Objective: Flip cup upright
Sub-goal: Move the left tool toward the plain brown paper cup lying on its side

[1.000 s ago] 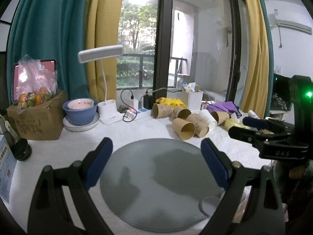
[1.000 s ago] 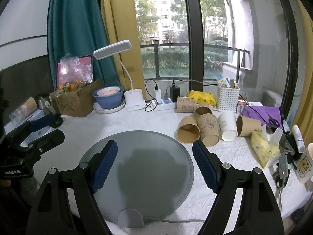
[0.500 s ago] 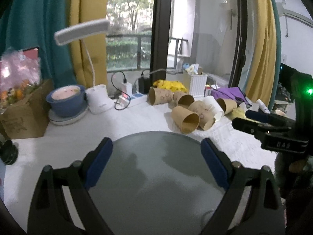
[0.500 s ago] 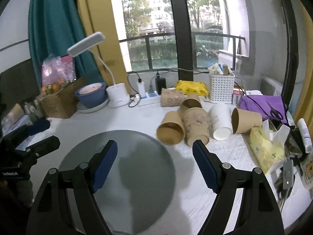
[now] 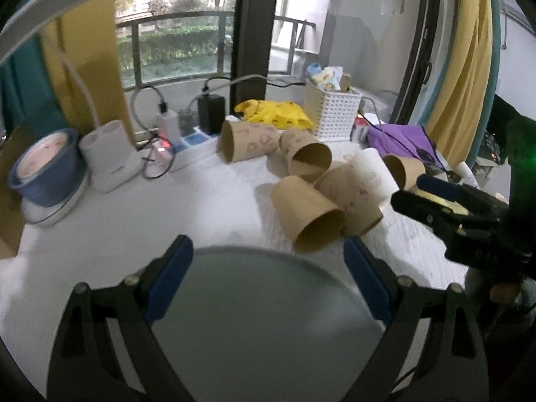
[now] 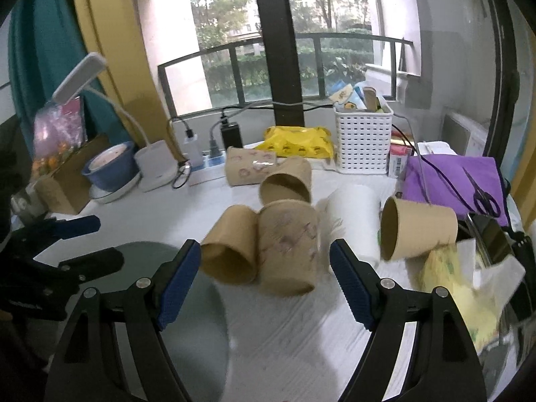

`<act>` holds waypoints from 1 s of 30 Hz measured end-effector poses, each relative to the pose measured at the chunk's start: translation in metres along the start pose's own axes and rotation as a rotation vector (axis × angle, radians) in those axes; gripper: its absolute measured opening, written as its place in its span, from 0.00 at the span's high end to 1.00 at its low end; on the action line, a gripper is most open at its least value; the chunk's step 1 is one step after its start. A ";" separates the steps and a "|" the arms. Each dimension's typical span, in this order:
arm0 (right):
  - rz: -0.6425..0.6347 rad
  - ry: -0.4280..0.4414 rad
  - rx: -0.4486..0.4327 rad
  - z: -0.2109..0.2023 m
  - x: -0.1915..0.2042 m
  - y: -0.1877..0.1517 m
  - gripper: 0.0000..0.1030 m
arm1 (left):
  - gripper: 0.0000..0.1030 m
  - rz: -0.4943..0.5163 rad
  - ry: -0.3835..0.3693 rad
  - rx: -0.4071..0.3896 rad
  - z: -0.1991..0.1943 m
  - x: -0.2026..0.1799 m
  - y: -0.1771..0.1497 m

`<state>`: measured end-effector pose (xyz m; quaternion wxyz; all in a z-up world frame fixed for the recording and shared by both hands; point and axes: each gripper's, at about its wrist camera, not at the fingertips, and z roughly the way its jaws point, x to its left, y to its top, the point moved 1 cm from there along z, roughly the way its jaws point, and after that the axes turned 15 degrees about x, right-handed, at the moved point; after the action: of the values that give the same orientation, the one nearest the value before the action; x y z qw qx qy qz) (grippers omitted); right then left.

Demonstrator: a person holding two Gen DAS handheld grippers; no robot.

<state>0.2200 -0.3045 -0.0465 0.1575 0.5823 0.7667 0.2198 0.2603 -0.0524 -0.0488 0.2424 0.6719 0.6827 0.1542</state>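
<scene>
My right gripper [image 6: 264, 264] and left gripper [image 5: 268, 268] are both released. The plain brown cup [image 6: 231, 251] lies sideways, mouth toward me, touching the printed cup [image 6: 288, 251] beside the grey mat [image 6: 187, 318].

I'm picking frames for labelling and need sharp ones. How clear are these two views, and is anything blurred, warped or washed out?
Left wrist view: soft throughout, paper cups smeared, fisheye bends the window frame; the left tool is fairly sharp. Right wrist view: nearer cups and yellow packet streaked by motion, daylight bright behind the railing, right tool crisp.
</scene>
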 end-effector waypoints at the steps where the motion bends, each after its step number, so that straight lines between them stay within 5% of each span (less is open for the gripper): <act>1: 0.004 -0.002 0.002 0.004 -0.005 0.003 0.21 | 0.10 -0.001 -0.004 0.008 0.006 -0.001 0.005; 10: 0.028 -0.010 0.006 0.023 -0.033 0.023 0.21 | 0.10 -0.003 -0.023 0.064 0.056 -0.019 0.043; 28: 0.057 0.008 0.000 0.028 -0.053 0.027 0.21 | 0.11 -0.033 -0.012 0.228 0.113 -0.024 0.055; 30: 0.059 0.007 -0.003 0.028 -0.053 0.027 0.21 | 0.20 -0.028 -0.023 0.240 0.116 -0.025 0.053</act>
<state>0.2702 -0.3451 -0.0569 0.1492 0.6038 0.7493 0.2273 0.3671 -0.0881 -0.1143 0.1701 0.6883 0.7026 0.0604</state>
